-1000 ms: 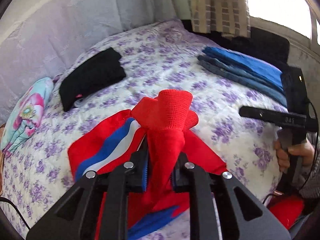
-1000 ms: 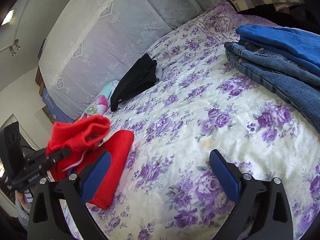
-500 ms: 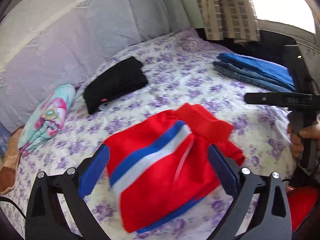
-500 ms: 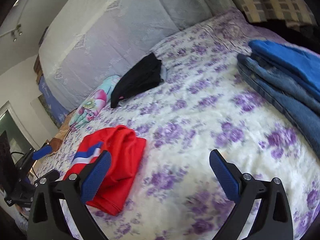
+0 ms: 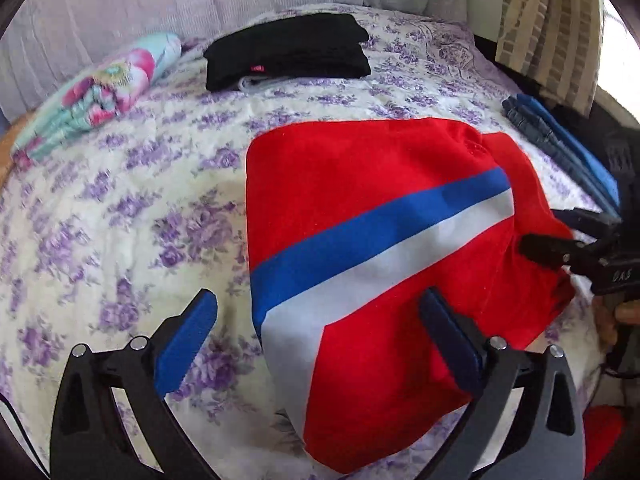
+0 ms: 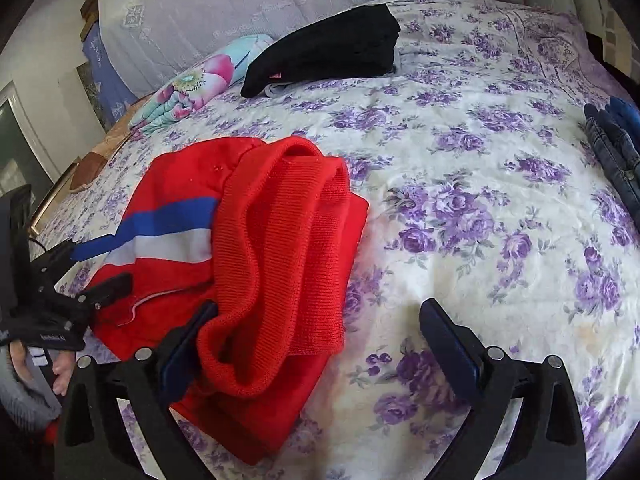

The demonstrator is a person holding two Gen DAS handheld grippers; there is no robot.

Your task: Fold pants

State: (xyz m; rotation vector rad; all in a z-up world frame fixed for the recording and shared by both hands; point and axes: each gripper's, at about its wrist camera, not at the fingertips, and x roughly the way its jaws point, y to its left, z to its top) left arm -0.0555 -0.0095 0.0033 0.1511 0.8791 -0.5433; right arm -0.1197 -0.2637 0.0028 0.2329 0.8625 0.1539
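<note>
The red pants [image 5: 384, 248] with a blue and white stripe lie folded on the flowered bedspread [image 5: 120, 216]. My left gripper [image 5: 316, 336] is open, low over the near left part of the pants. In the right wrist view the pants [image 6: 256, 264] lie bunched, their ribbed cuff on top. My right gripper [image 6: 318, 336] is open, its left finger [image 6: 188, 344] touching the cuff. Each gripper shows in the other's view: the right one [image 5: 560, 248] at the pants' right edge, the left one [image 6: 76, 280] at their left edge.
A folded black garment [image 5: 288, 52] and a rolled floral cloth [image 5: 100, 88] lie at the bed's far side. Folded jeans and blue pants [image 5: 560, 148] are stacked at the right edge. A padded headboard [image 6: 240, 4] stands behind. The bed's near edge is below the grippers.
My left gripper let go of the red cuff, opened and dropped low over the pants. The pants now lie flat. My right gripper moved left up against the cuff.
</note>
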